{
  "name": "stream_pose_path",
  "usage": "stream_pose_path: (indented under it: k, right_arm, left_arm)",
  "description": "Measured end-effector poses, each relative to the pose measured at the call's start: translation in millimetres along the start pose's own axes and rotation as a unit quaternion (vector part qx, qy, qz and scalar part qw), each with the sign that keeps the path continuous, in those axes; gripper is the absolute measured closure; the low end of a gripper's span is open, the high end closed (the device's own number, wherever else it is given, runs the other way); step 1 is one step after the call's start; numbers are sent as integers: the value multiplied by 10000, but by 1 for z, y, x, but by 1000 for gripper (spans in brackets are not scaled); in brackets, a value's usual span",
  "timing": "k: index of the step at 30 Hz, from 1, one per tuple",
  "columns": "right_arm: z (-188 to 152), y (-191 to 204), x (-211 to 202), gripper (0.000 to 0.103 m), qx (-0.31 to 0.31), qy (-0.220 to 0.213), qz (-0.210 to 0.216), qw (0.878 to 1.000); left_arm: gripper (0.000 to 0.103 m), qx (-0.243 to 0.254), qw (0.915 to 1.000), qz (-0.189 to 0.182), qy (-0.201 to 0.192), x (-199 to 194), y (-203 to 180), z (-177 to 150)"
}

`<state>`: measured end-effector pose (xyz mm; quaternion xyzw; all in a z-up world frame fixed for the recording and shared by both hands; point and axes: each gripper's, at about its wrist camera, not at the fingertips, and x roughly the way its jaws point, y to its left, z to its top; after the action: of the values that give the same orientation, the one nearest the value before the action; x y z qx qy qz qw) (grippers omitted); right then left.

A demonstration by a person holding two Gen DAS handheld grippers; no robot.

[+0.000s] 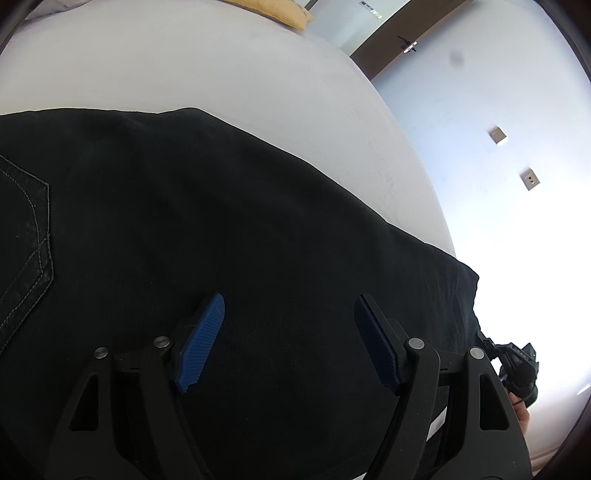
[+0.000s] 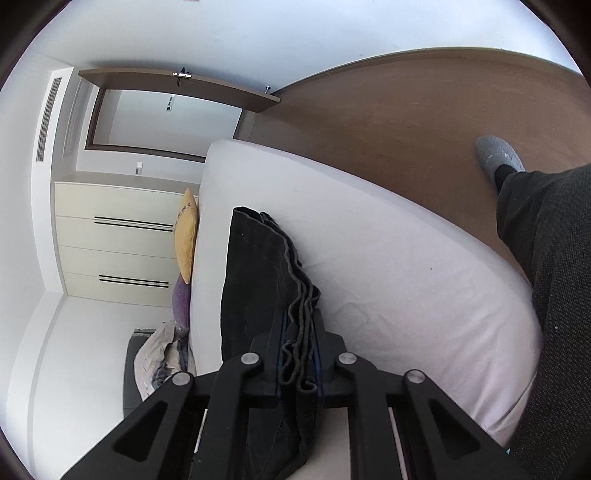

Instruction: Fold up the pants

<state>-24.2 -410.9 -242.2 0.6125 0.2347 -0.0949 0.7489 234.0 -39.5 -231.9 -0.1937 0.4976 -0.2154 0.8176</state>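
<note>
The black left gripper with blue ribbed pads (image 1: 290, 341) was held wide apart, angled downward; the black right gripper (image 2: 298, 354) was clamped nearly closed.

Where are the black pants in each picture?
Left wrist view: the black pants fill the middle and left, under the open left gripper.
Right wrist view: they run up the lower middle, with the right gripper shut on their edge.
Both views show the yellow pillow.

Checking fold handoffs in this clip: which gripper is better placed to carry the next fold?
Probably the right gripper: its jaws are shut on the pants stacked hems. The left gripper hovers open over flat fabric.
</note>
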Motion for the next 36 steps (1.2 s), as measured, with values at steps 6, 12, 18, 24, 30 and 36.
stream_pose_path:
  k: [6,12,18,24,30,36]
  right_arm:
    - [-23,80,7,91,-1538,0,-326,9876]
    - [-150,187,65,91,-4102,1041,-134,9059]
    - [-227,190,119,91,-4827,1715,-301,8583]
    - [-231,187,117,91,-4886,1635,-385,8562]
    - [-237,192,109,91,-5106,1516,-406,8454]
    - [-243,194,101,91,-5237,1484,-305,8383]
  left_arm:
    - [31,-213,9995,-252,-28,-6,10,1]
    - [31,-760,9947,-663,-225,-30,29,5]
    - [25,-1067,9893,-990,-96,-45,41,13]
    - [14,-1080,9870,-1144,316,-37,26,36]
    - [14,-507,9900,-896,962,-11,-8,62]
    - [15,-184,9888,-837,1222,-4,-25,77]
